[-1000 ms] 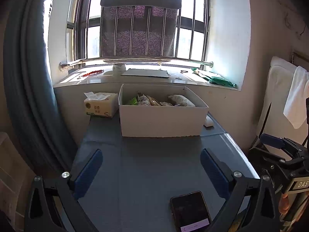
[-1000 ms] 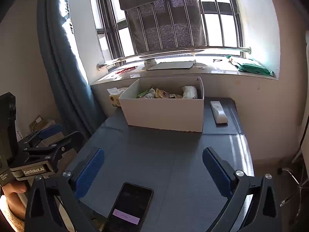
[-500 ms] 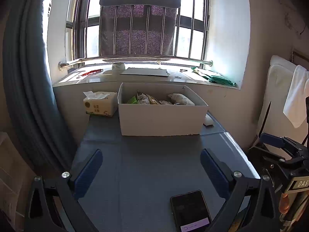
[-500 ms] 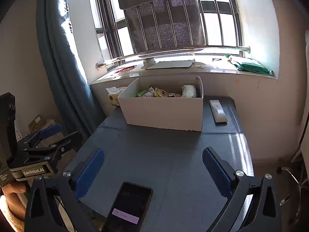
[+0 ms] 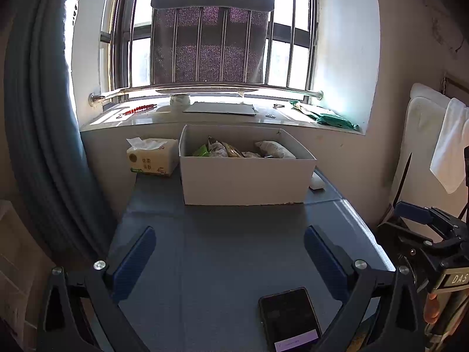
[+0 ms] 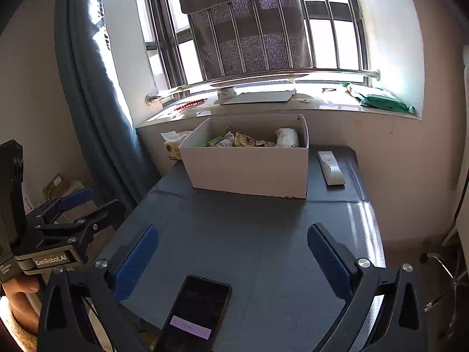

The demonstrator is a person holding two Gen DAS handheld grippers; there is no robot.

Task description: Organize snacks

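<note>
A white cardboard box (image 5: 246,180) stands at the far end of the dark table; it also shows in the right wrist view (image 6: 249,173). Several snack packets (image 5: 234,150) lie inside it, seen too in the right wrist view (image 6: 252,138). My left gripper (image 5: 230,253) is open and empty, over the table's near part, well short of the box. My right gripper (image 6: 233,252) is open and empty, also near the front edge. Each gripper shows in the other's view: the right one at the left view's right edge (image 5: 425,226), the left one at the right view's left edge (image 6: 73,214).
A black phone (image 5: 288,318) with a lit screen lies at the table's front, also in the right wrist view (image 6: 196,312). A tissue pack (image 5: 151,160) sits left of the box, a white remote (image 6: 331,167) right of it. A windowsill (image 5: 205,116) and blue curtain (image 5: 41,135) lie behind.
Both grippers have shifted only slightly; the view rose a touch. Nothing was picked up or let go.
</note>
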